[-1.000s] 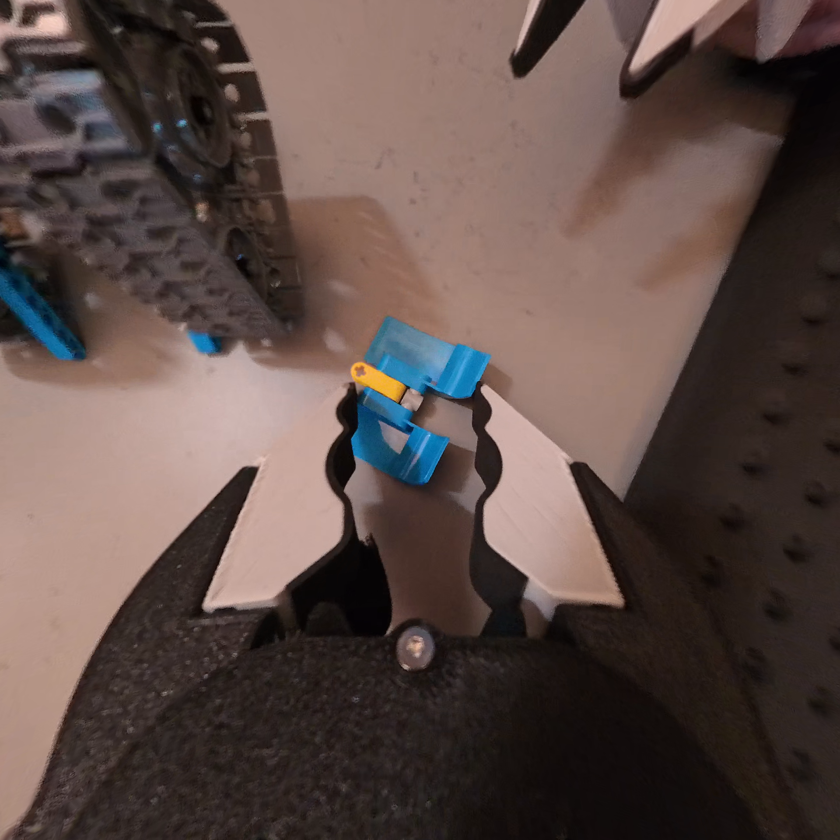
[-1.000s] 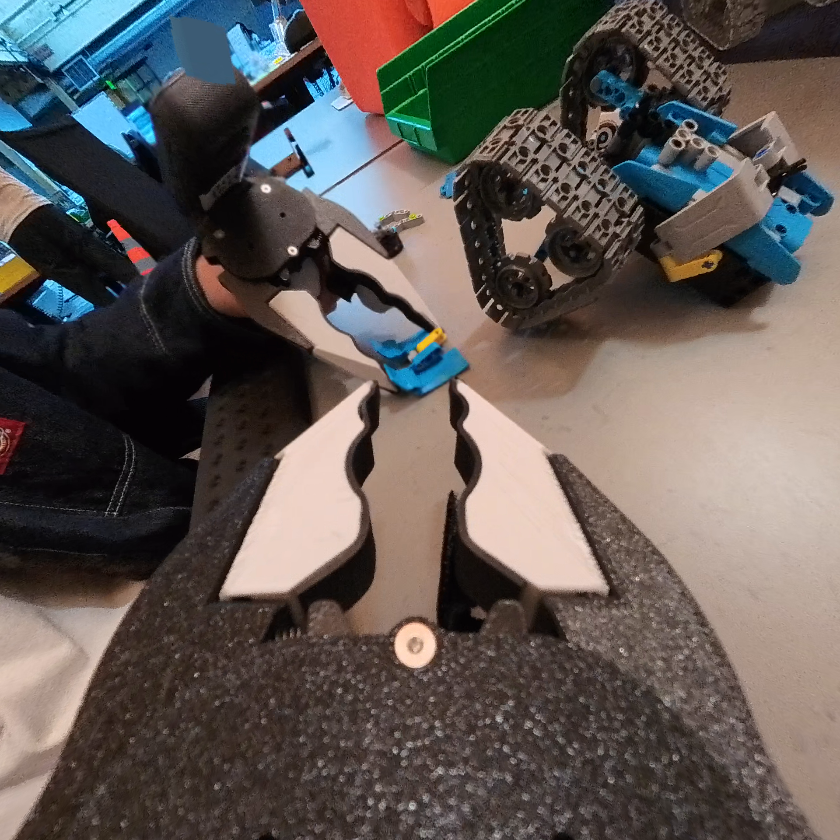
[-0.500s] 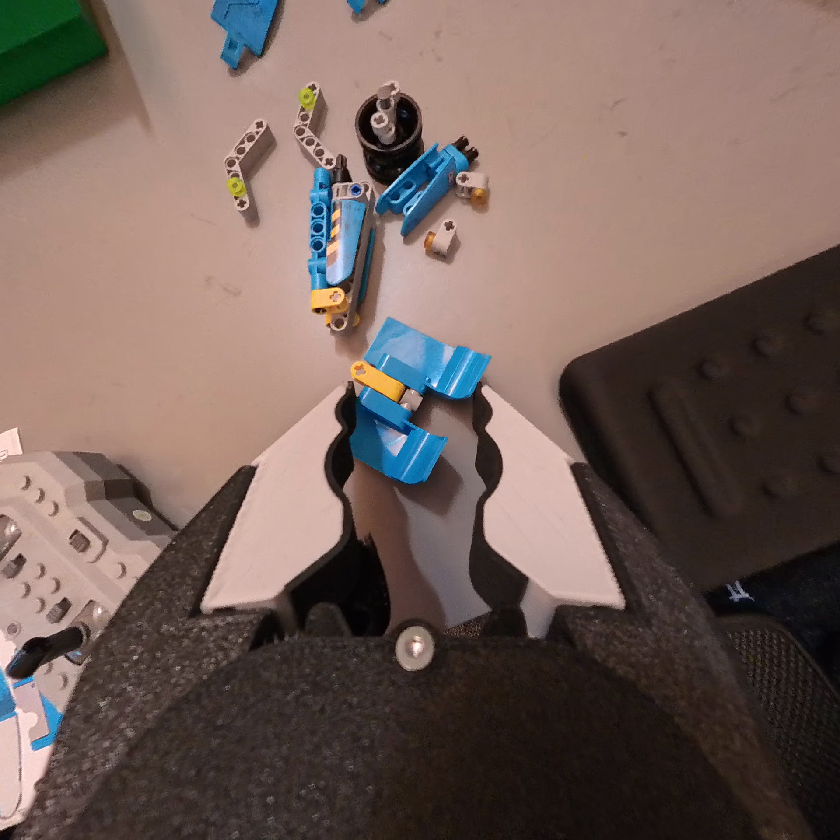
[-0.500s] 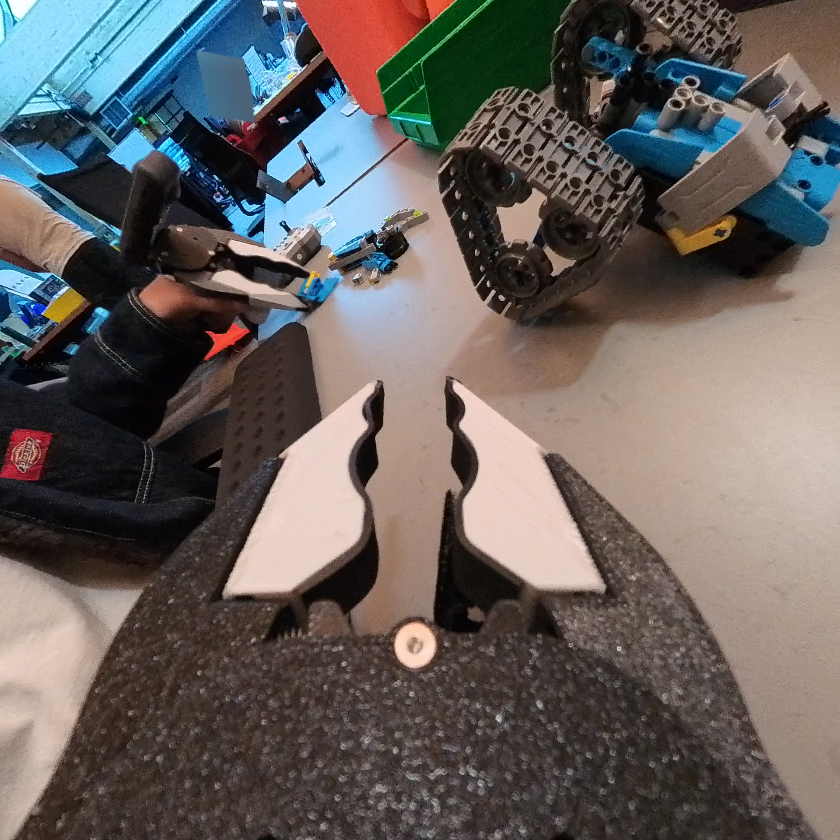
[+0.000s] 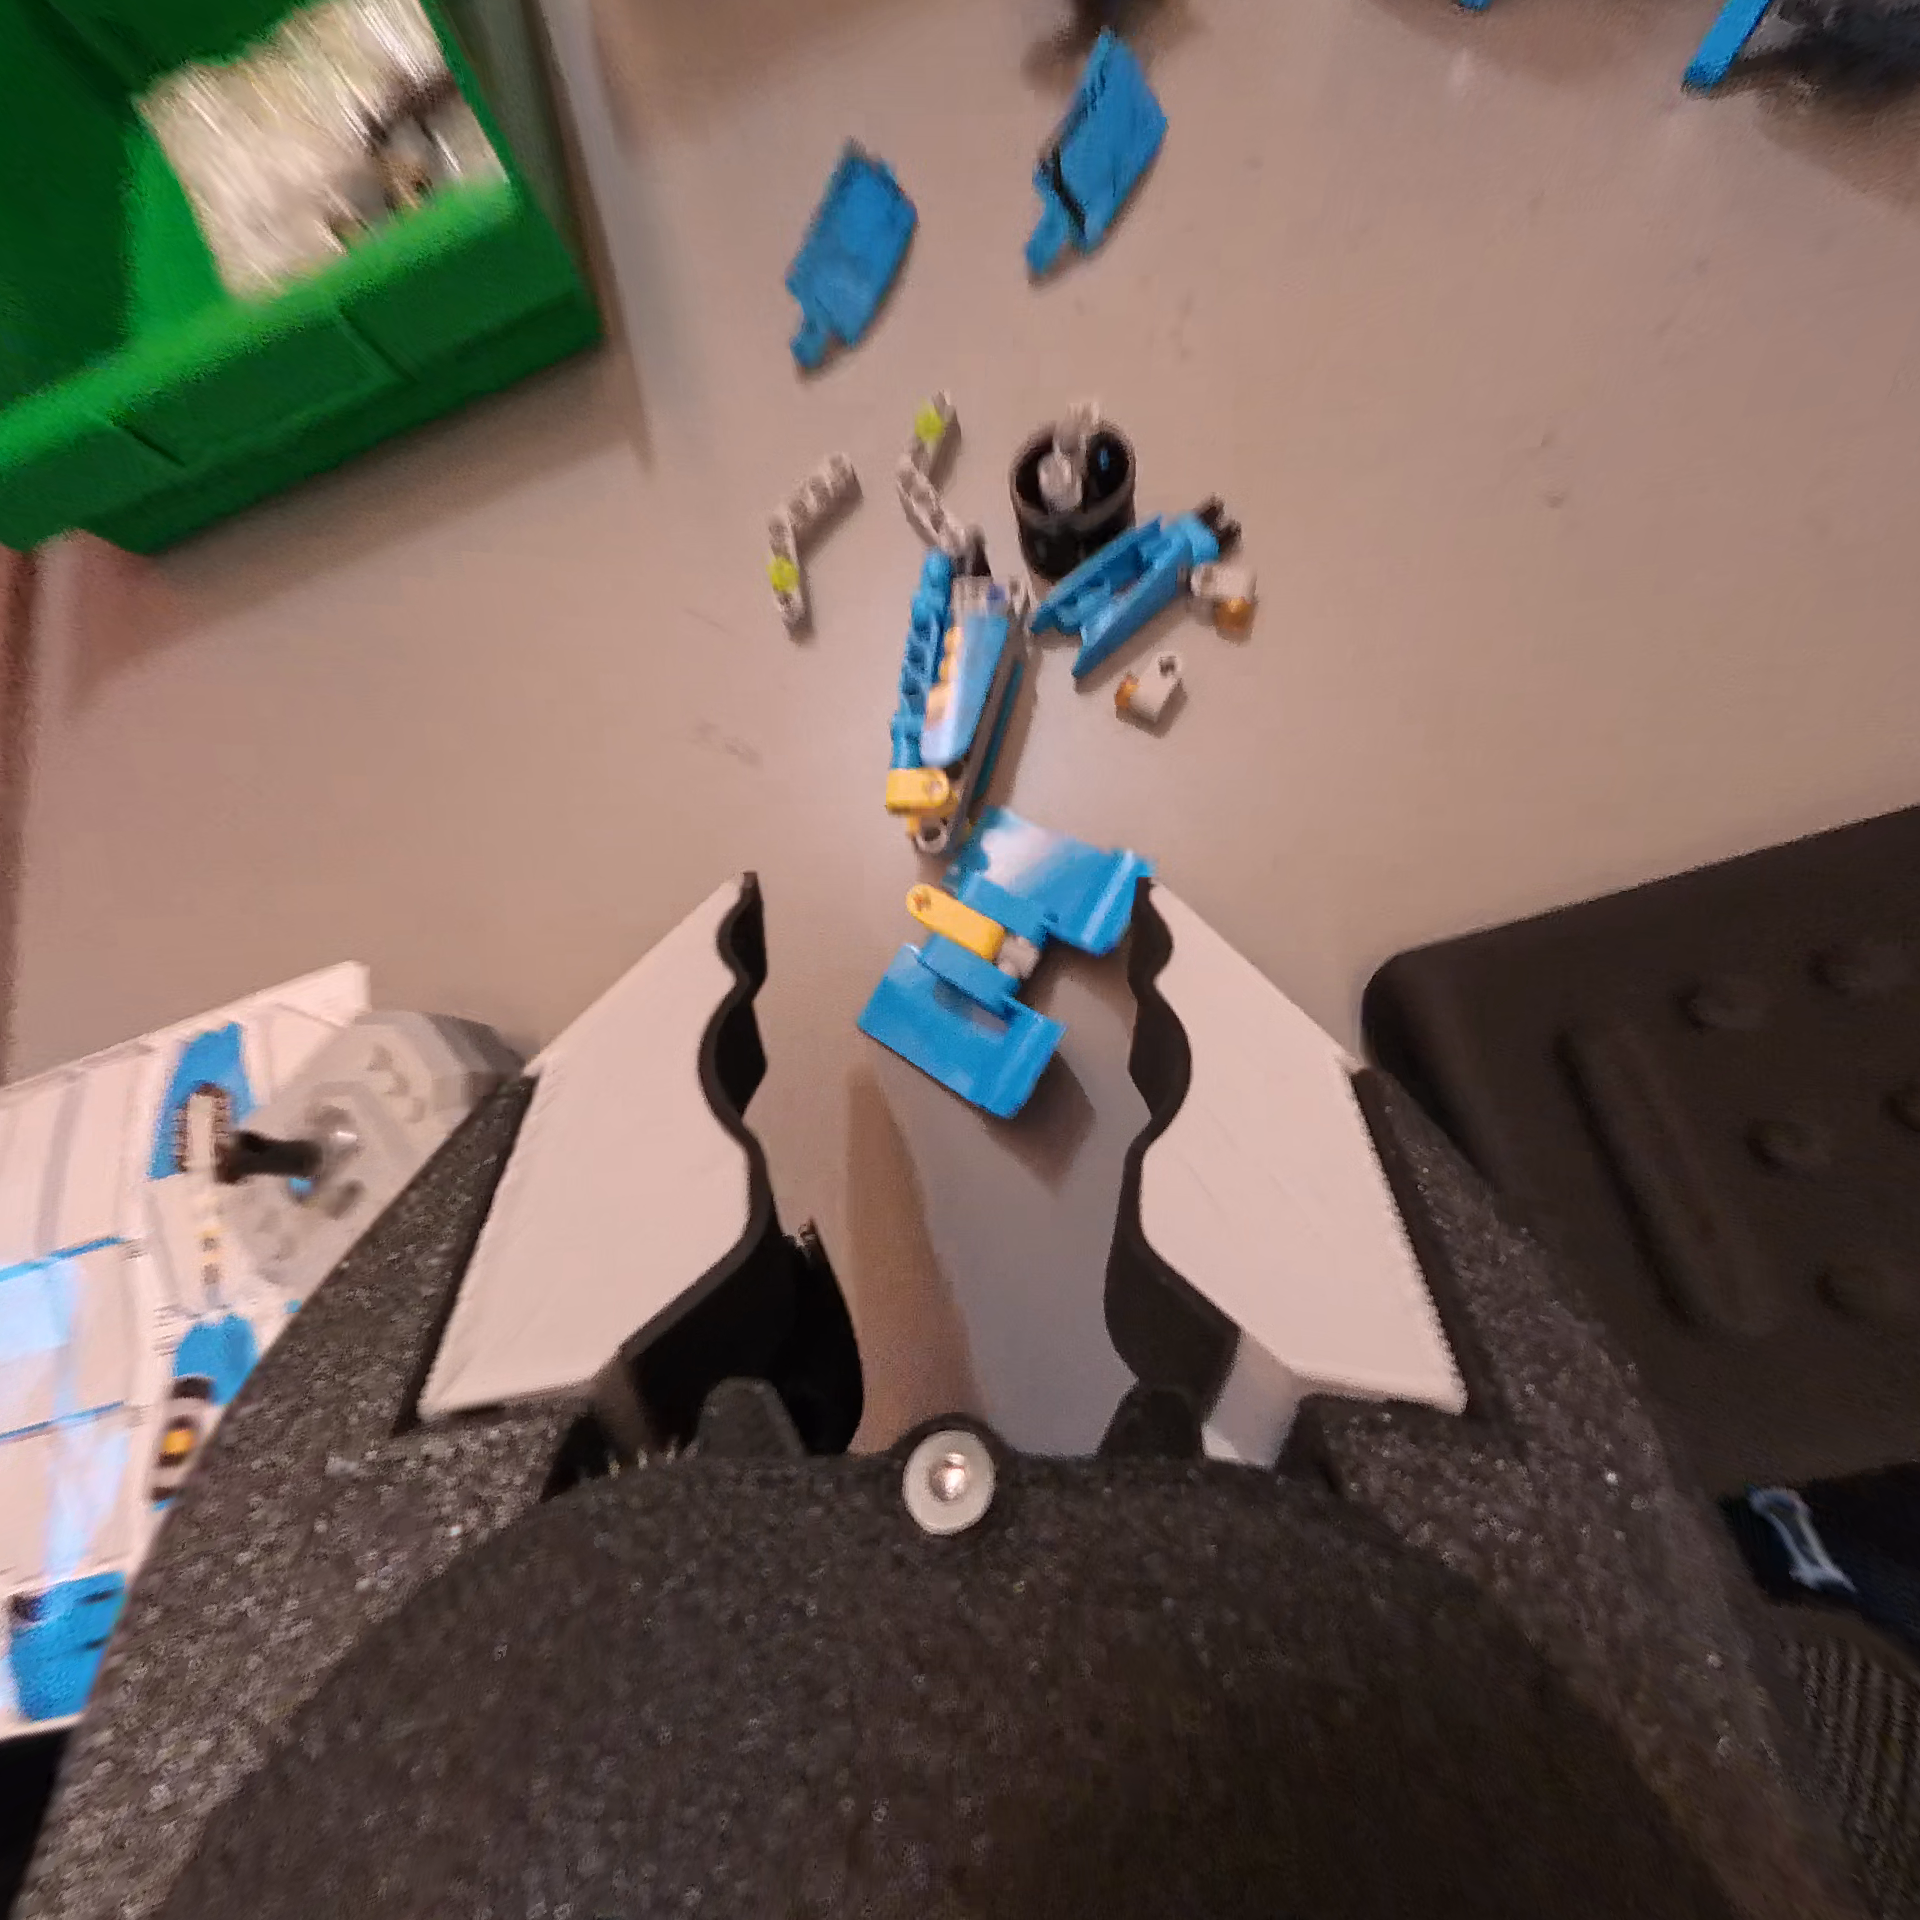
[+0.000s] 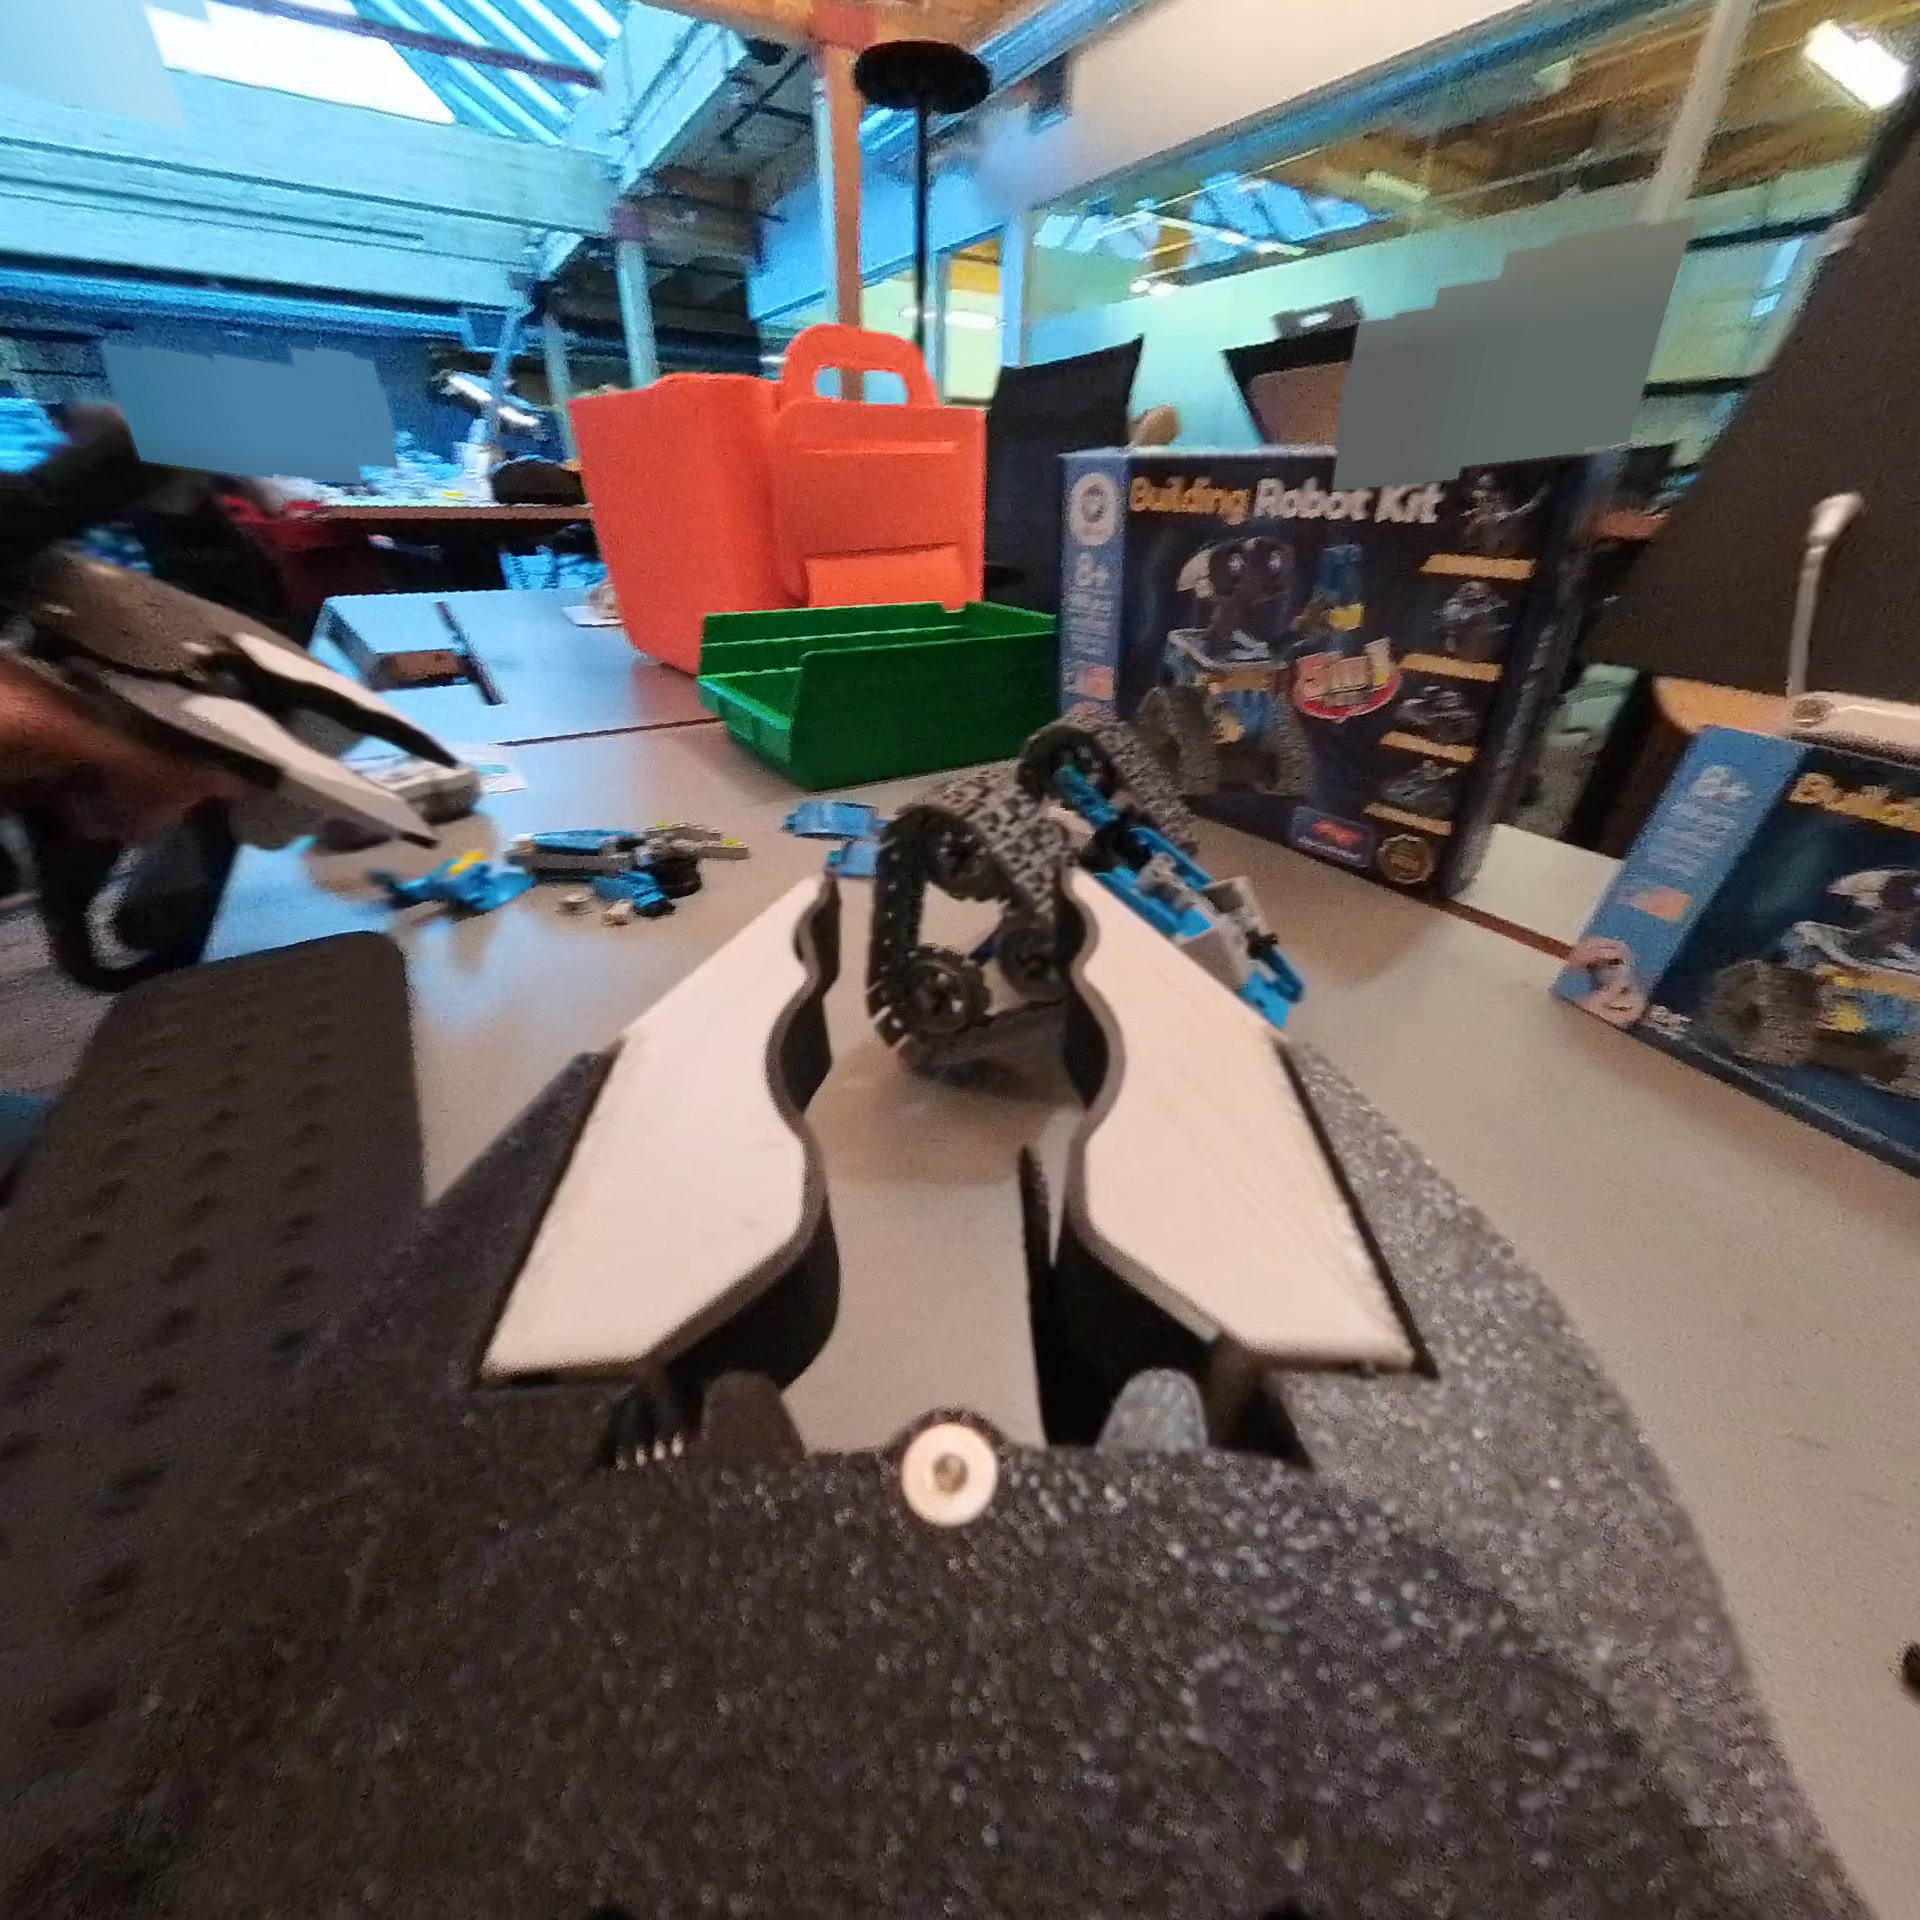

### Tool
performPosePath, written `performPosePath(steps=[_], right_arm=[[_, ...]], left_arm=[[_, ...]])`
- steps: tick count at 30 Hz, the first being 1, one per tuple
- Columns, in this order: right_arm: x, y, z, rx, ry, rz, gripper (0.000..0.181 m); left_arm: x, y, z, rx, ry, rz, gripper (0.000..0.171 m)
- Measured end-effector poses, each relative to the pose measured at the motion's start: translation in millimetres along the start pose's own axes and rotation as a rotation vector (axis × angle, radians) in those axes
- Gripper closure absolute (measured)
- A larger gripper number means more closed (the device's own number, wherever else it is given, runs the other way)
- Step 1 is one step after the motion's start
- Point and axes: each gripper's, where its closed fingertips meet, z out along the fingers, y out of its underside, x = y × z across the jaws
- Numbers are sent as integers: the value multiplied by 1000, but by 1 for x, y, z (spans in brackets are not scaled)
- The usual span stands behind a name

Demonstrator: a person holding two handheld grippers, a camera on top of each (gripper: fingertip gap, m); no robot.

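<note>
Grey table (image 6: 1558, 1195) carrying all items. At 1 o'clock in the right wrist view stands a printed kit box (image 6: 1299, 665); a second box (image 6: 1766, 935) lies at 3 o'clock. An orange bag (image 6: 779, 499) rises at 11 o'clock, its contents hidden. Before it sits a green bin (image 6: 873, 686); the left wrist view shows pale blurred contents in this bin (image 5: 260, 260), not identifiable. A tracked vehicle model (image 6: 997, 914) appears between the tips of the right gripper (image 6: 951, 914), whose fingers are spread and hold nothing. The left gripper (image 5: 945, 904) is wide open, gripping nothing; a blue-and-yellow brick piece (image 5: 987, 977) lies between its tips, close against the right one. Loose bricks (image 5: 966, 665) are scattered at 12 o'clock, beside a black wheel (image 5: 1070, 499).
</note>
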Motion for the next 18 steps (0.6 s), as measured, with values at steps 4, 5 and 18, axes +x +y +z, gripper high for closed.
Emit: performPosePath(steps=[4, 5, 18], right_arm=[[4, 12, 12, -87, 36, -11, 134], [8, 13, 16, -121, 47, -30, 141], [79, 48, 63, -304, -27, 135, 181]], left_arm=[[10, -63, -31, 281, -47, 57, 108], [25, -78, -35, 333, 24, 53, 111], [165, -217, 50, 457, 533, -31, 169]])
